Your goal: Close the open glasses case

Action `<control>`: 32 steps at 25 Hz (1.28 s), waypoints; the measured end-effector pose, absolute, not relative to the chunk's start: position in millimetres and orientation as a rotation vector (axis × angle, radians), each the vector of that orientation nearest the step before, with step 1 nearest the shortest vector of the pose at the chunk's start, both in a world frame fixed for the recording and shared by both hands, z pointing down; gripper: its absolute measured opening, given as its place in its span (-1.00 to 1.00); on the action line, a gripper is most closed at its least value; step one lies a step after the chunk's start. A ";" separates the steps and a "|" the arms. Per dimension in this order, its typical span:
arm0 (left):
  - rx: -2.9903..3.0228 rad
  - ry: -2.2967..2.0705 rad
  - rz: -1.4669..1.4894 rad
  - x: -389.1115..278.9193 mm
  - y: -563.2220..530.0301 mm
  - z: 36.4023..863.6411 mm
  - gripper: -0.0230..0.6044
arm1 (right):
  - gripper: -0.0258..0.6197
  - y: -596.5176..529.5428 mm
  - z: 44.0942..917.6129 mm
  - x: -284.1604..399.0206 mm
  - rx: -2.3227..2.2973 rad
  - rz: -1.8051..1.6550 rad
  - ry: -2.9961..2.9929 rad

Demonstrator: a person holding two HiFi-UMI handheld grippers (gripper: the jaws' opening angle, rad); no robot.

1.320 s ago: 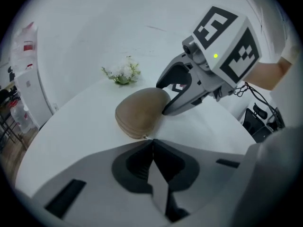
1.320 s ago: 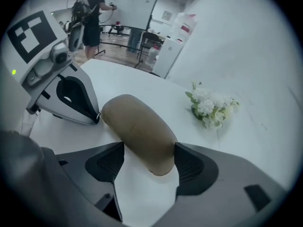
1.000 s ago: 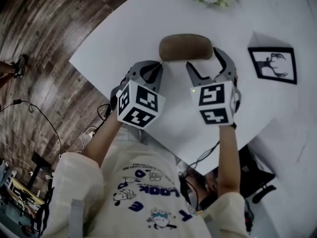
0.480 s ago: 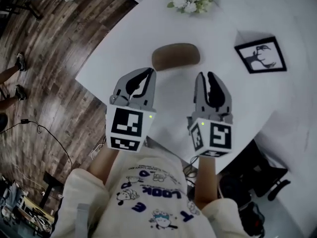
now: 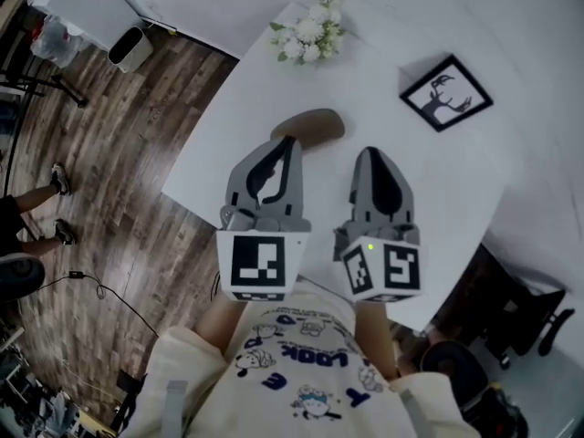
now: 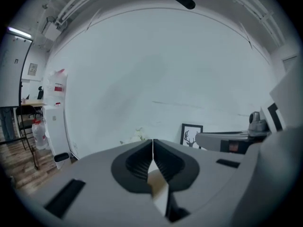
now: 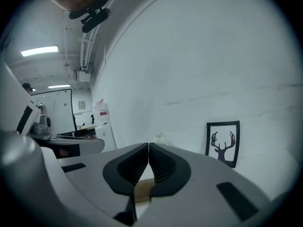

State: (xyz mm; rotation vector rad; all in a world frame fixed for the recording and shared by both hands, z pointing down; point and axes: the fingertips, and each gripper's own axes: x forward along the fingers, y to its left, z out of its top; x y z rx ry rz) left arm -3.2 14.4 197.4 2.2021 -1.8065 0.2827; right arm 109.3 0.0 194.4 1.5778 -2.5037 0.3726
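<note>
The brown glasses case (image 5: 315, 122) lies closed on the white table (image 5: 438, 172), its near end hidden behind my left gripper (image 5: 290, 140). That gripper is shut and empty, held up off the table on the near side of the case. To its right my right gripper (image 5: 370, 151) hangs at about the same height; its jaws have just been closing and now meet with nothing between them. In the left gripper view the left gripper (image 6: 152, 141) has its jaws touching. The right gripper (image 7: 148, 145) in its own view also shows them pressed together.
A bunch of white flowers (image 5: 308, 36) stands at the table's far edge. A framed deer picture (image 5: 445, 92) is propped at the right, also seen as the deer picture (image 7: 223, 142). A white bin (image 5: 134, 47) and someone's feet (image 5: 59, 181) are on the wooden floor at left.
Both grippers have lifted up and back from the case. The right jaws went from wide open to shut. The left stayed shut. The case stayed closed on the table.
</note>
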 end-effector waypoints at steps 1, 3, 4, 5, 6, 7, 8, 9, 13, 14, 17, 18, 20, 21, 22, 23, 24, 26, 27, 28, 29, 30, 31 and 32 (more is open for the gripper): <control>2.212 -1.817 0.276 -0.6 14.4 191.6 -0.91 | -0.91 1.9 189.1 111.2 1.588 0.360 -2.513; 2.232 -1.838 0.257 4.9 14.8 180.0 -0.91 | -0.91 5.6 179.9 114.7 1.606 0.324 -2.523; 2.240 -1.847 0.247 7.8 15.6 174.3 -0.91 | -0.91 7.6 176.1 116.4 1.612 0.310 -2.526; 2.246 -1.854 0.240 10.6 16.8 169.4 -0.91 | -0.91 9.4 172.9 118.2 1.617 0.303 -2.528; 2.250 -1.860 0.230 13.2 18.0 165.2 -0.91 | -0.91 10.9 170.2 120.0 1.623 0.302 -2.530; 2.255 -1.866 0.219 15.8 18.9 161.8 -0.91 | -0.91 11.8 167.7 122.0 1.629 0.303 -2.535; 2.261 -1.868 0.213 18.4 19.5 159.4 -0.91 | -0.91 12.2 165.2 124.0 1.636 0.302 -2.541; 2.267 -1.866 0.211 21.0 19.9 158.2 -0.91 | -0.91 12.3 163.0 126.0 1.643 0.298 -2.545; 2.303 -1.852 0.267 28.3 21.9 159.1 -0.91 | -0.91 12.5 156.8 133.9 1.665 0.280 -2.546; 2.310 -1.853 0.272 29.0 22.1 157.7 -0.91 | -0.91 12.5 155.0 135.2 1.669 0.273 -2.546; 2.319 -1.865 0.267 29.8 22.0 151.6 -0.91 | -0.91 12.9 150.6 137.1 1.671 0.253 -2.548; 2.319 -1.869 0.264 29.5 22.2 150.6 -0.91 | -0.91 13.2 149.6 136.8 1.669 0.248 -2.550; 2.315 -1.875 0.261 28.6 22.7 149.7 -0.91 | -0.92 13.2 148.0 135.1 1.663 0.239 -2.556; 2.313 -1.878 0.262 28.2 22.9 149.7 -0.91 | -0.92 12.9 147.4 134.0 1.659 0.236 -2.560; 2.310 -1.880 0.263 27.7 23.0 150.0 -0.91 | -0.92 12.6 147.0 132.9 1.654 0.230 -2.563; 2.306 -1.881 0.263 27.3 23.1 150.6 -0.91 | -0.92 12.4 146.8 131.9 1.649 0.224 -2.565; 2.303 -1.882 0.261 27.0 23.2 151.4 -0.91 | -0.92 12.3 146.9 131.2 1.643 0.220 -2.565; 2.299 -1.883 0.261 26.9 23.4 152.4 -0.91 | -0.92 12.3 147.5 130.8 1.637 0.215 -2.565; 2.299 -1.883 0.262 26.8 23.4 152.3 -0.91 | -0.92 12.4 147.7 130.9 1.636 0.213 -2.565; 2.300 -1.884 0.263 26.7 23.5 151.7 -0.91 | -0.92 12.7 148.0 131.0 1.636 0.213 -2.564; 2.301 -1.885 0.263 26.5 23.7 151.1 -0.91 | -0.92 13.2 148.6 131.2 1.637 0.216 -2.563; 2.301 -1.886 0.261 26.4 24.0 150.8 -0.91 | -0.92 13.8 149.4 131.4 1.636 0.220 -2.560; 2.301 -1.887 0.258 26.3 24.2 150.8 -0.91 | -0.92 14.3 150.4 131.6 1.635 0.225 -2.557; 2.301 -1.887 0.257 26.4 24.1 151.0 -0.91 | -0.92 14.3 151.1 131.8 1.635 0.228 -2.554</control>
